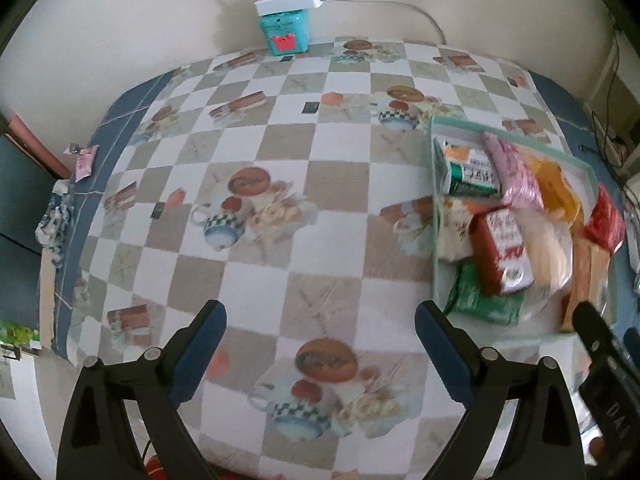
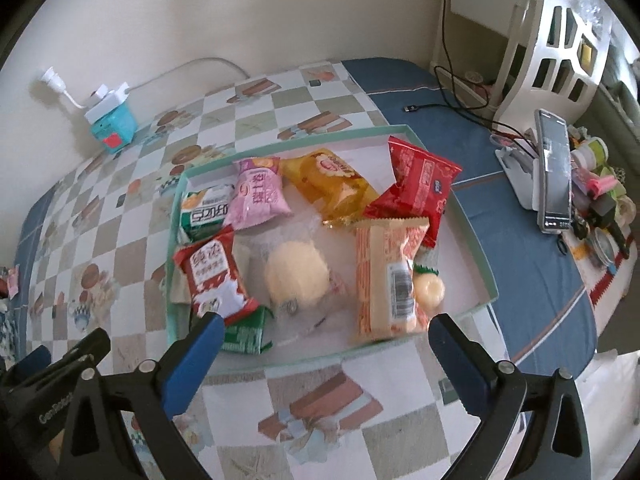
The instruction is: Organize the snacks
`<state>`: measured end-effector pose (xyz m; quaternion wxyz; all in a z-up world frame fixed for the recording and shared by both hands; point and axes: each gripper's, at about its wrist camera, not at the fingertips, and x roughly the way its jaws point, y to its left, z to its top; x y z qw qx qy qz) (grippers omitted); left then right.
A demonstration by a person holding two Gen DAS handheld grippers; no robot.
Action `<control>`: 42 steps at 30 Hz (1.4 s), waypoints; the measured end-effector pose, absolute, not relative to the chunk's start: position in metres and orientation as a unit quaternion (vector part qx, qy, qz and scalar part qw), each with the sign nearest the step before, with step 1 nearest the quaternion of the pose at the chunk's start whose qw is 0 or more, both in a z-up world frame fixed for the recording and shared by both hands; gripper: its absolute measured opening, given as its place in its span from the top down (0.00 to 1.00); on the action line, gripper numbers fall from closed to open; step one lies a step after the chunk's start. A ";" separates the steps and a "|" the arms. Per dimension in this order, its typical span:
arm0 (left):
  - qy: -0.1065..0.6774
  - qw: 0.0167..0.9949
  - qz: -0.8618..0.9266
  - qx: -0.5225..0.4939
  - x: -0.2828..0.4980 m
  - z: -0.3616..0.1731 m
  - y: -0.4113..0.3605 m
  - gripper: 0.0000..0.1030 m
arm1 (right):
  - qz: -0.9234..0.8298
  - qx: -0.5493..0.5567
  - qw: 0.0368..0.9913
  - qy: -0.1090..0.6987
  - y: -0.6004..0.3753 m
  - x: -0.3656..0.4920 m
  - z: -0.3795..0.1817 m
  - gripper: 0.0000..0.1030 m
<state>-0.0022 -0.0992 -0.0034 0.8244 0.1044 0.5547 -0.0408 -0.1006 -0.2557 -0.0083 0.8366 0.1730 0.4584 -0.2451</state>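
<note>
A shallow tray (image 2: pixel 300 148) with a teal rim holds several snack packets: pink (image 2: pixel 258 194), yellow (image 2: pixel 332 184), red (image 2: pixel 416 188), orange and white (image 2: pixel 388 276), red and white (image 2: pixel 214 276), and a clear bag with a pale bun (image 2: pixel 296 276). My right gripper (image 2: pixel 326 324) is open over the tray's near edge with nothing between its fingers. My left gripper (image 1: pixel 320 320) is also open and empty, over the checked tablecloth to the left of the tray (image 1: pixel 435 184). Each gripper shows at the edge of the other's view.
A teal box (image 1: pixel 284 32) with a white power adapter on top stands against the back wall. A phone on a stand (image 2: pixel 554 176), cables and small clutter sit on the blue cloth to the right. A pink wrapper (image 1: pixel 86 162) lies at the table's left edge.
</note>
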 end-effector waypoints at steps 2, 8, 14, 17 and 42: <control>0.556 0.823 -0.040 0.111 -0.011 -0.007 -0.093 0.07 | -0.242 0.171 0.839 0.456 -0.249 -0.107 -0.008 0.00; 0.542 0.833 -0.040 0.108 -0.028 -0.003 -0.077 0.07 | -0.241 0.162 0.842 0.454 -0.234 -0.123 -0.011 0.00; 0.535 0.838 -0.038 0.096 -0.039 0.002 -0.066 0.07 | -0.239 0.148 0.849 0.447 -0.223 -0.132 -0.009 0.00; 0.532 0.842 -0.030 0.083 -0.039 0.005 -0.057 0.07 | -0.241 0.149 0.853 0.439 -0.220 -0.135 -0.005 0.00; 0.544 0.836 -0.025 0.063 -0.032 0.001 -0.047 0.07 | -0.232 0.134 0.858 0.439 -0.214 -0.129 -0.005 0.00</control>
